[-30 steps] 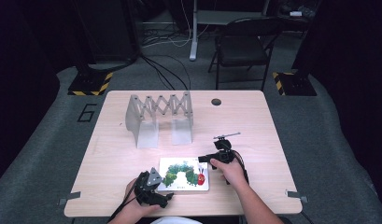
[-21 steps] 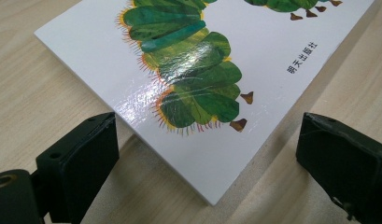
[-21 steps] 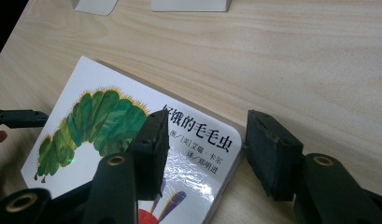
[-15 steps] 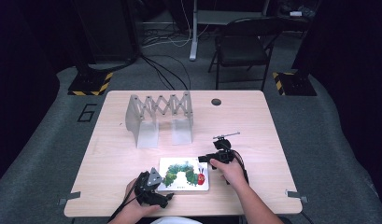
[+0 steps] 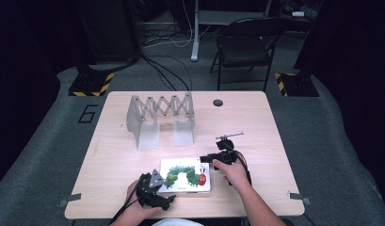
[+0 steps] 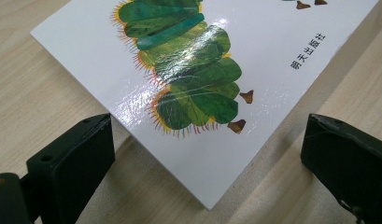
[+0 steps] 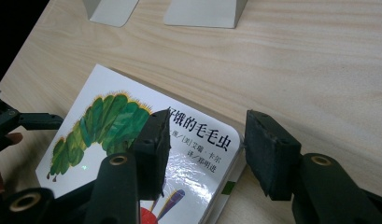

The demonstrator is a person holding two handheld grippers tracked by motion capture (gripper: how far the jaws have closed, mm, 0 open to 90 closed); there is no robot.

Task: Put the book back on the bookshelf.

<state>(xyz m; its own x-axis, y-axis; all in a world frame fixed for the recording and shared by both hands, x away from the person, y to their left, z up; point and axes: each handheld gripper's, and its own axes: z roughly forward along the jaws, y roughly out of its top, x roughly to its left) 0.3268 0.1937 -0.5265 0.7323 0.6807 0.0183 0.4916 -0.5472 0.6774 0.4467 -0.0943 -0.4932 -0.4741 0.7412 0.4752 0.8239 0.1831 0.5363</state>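
A white picture book (image 5: 185, 175) with a green caterpillar on its cover lies flat near the table's front edge. My left gripper (image 5: 155, 193) is at its front left corner. In the left gripper view that book corner (image 6: 202, 154) lies between the wide-open jaws of the left gripper (image 6: 207, 135). My right gripper (image 5: 218, 157) is at the book's far right corner. In the right gripper view the right gripper (image 7: 207, 140) is open astride that corner: one jaw is over the book cover (image 7: 109, 126), the other past the edge. Neither gripper holds anything.
A grey folding accordion stand (image 5: 160, 117) with two upright panels stands mid-table behind the book. A round cable hole (image 5: 218, 102) sits at the table's back. A black chair (image 5: 244, 47) and floor cables lie beyond the table. Bare wood (image 5: 115, 155) surrounds the book.
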